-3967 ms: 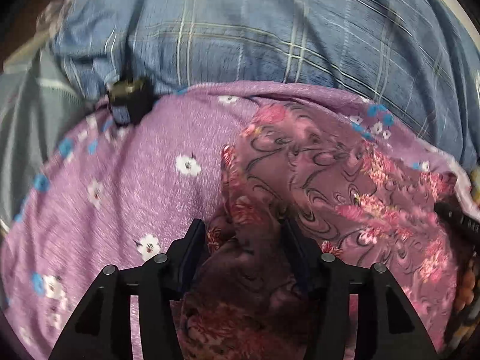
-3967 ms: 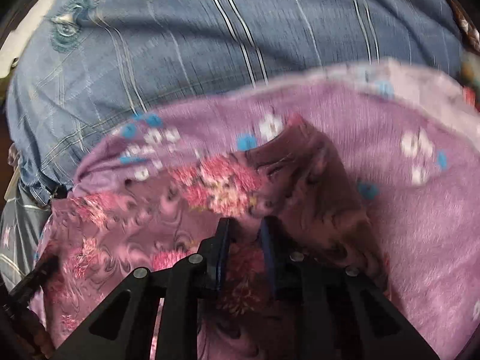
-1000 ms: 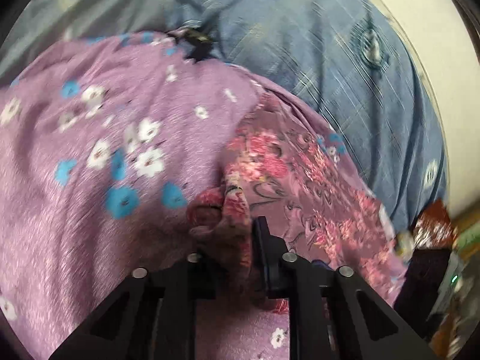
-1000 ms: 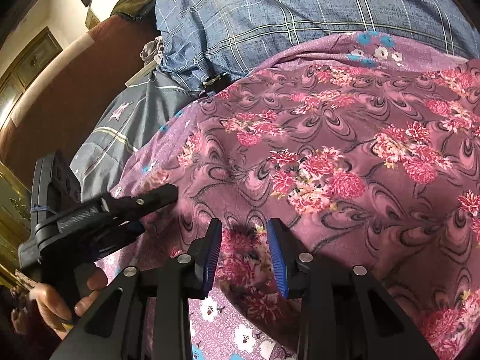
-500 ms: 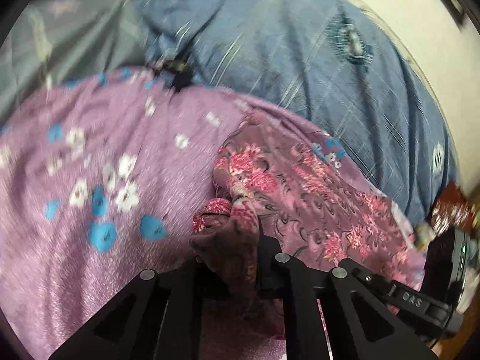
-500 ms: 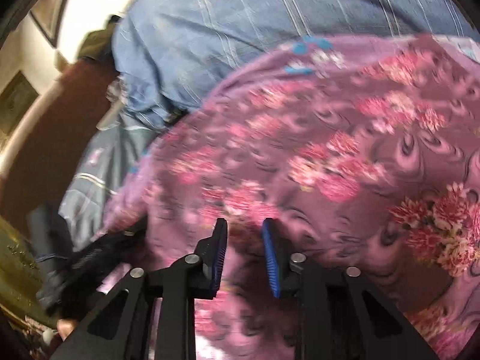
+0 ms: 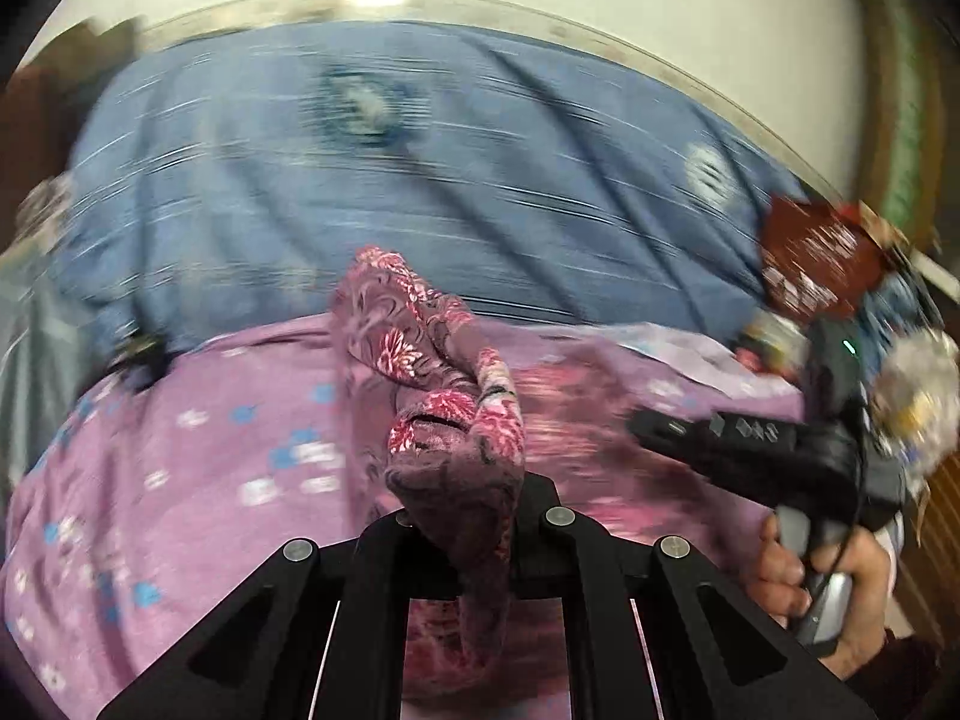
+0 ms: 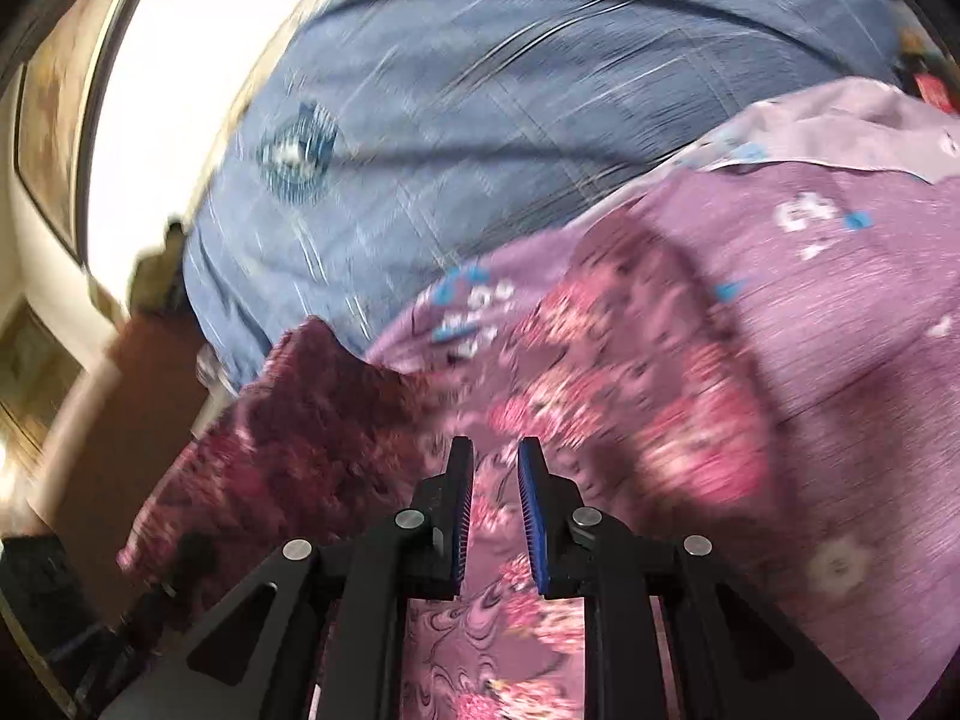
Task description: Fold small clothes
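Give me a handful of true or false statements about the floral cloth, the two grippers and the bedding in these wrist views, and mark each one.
1. The left gripper is clamped on a bunched part of the maroon floral cloth. True.
2. The right gripper has the cloth pinched between its blue pads. False: a gap shows between the pads, the jaws are opening, and the cloth lies beyond them.
3. The lilac sheet with blue and white flowers lies under the floral cloth. True.
4. The blue checked bedding lies on top of the floral cloth. False: it lies beyond it, farther from the grippers.
5. A hand holds the other gripper in the left wrist view. True.
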A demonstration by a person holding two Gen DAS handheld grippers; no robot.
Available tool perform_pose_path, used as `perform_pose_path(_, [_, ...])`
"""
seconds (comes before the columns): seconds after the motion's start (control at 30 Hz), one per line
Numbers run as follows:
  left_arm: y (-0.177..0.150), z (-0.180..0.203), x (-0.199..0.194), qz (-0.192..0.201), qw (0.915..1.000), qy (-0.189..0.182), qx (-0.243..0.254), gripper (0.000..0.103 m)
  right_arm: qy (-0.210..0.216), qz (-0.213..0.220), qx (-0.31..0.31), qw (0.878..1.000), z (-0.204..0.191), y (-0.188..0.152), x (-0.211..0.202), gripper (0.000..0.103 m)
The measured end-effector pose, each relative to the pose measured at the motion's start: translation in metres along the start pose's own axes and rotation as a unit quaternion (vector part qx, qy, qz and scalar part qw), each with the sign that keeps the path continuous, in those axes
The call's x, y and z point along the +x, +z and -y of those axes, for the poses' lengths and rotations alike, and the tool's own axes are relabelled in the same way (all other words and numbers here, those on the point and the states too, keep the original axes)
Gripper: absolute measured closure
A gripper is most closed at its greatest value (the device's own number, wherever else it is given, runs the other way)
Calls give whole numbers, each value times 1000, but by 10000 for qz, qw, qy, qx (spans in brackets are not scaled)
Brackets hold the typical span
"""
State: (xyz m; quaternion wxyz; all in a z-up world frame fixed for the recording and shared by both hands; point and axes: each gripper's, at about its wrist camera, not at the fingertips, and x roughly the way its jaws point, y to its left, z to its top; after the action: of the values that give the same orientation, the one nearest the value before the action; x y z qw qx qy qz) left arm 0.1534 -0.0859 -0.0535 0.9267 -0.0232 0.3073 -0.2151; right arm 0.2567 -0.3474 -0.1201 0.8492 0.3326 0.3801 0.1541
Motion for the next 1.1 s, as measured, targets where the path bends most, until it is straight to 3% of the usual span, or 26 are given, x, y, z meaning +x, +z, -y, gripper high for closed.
perform_pose_path(0.03, [3, 8, 3, -30, 9999, -97, 53, 97, 200, -18, 138, 9997, 8, 5, -5, 80])
perform_pose_path(0.1, [3, 43, 22, -224, 9988, -405, 159, 97, 829, -176, 606, 9946, 29, 17, -14, 58])
perform_pose_path(0.13, [1, 56, 33, -339, 9980, -489, 207, 97, 997, -193, 839, 9913, 39, 21, -18, 55])
perform_pose_path(0.2, [-8, 86, 62, -690, 9952, -622, 323, 95, 1037, 135, 1300, 9860, 65, 31, -38, 54])
perform_pose_path(0.3, [-31, 112, 97, -1418, 9843, -917, 504, 86, 881, 659, 1803, 9774, 98, 40, -61, 53])
perform_pose_path(0.37, [-38, 108, 88, -1333, 9829, -1123, 586, 74, 845, 798, 1974, 9734, 110, 45, -69, 53])
perform_pose_path(0.4, [-38, 102, 74, -1166, 9812, -1412, 609, 71, 812, 809, 1977, 9735, 112, 46, -70, 53])
perform_pose_path(0.47, [-32, 86, 45, -858, 9779, -1778, 693, 49, 773, 722, 1850, 9770, 107, 49, -65, 49])
perform_pose_path(0.53, [-26, 67, 25, -510, 9793, -1829, 700, 40, 739, 557, 1678, 9815, 99, 49, -55, 48])
perform_pose_path(0.67, [-20, 14, 12, -250, 9906, -1317, 264, 39, 531, 366, 1183, 9909, 75, 49, -44, 48])
perform_pose_path(0.73, [-18, -12, 23, -319, 9960, -824, -162, 41, 486, 368, 838, 9946, 57, 46, -40, 48])
perform_pose_path(0.77, [-16, -26, 32, -380, 9968, -568, -417, 41, 497, 327, 587, 9965, 44, 44, -37, 53])
perform_pose_path(0.83, [-18, -32, 35, -372, 9965, -424, -611, 41, 489, 285, 261, 9981, 25, 39, -34, 61])
perform_pose_path(0.87, [-21, -35, 37, -322, 9973, -304, -594, 41, 473, 218, 51, 9986, 15, 35, -30, 69])
perform_pose_path(0.93, [-26, -25, 39, -342, 9987, -89, -381, 41, 350, 71, -205, 9992, 2, 30, -21, 72])
perform_pose_path(1.03, [-37, -15, 66, -674, 9976, 116, -98, 41, -321, -265, -375, 9984, 0, 22, 1, 76])
perform_pose_path(1.1, [-44, -6, 82, -1027, 9943, 264, 74, 41, -1138, -447, -196, 9923, 18, 17, 15, 99])
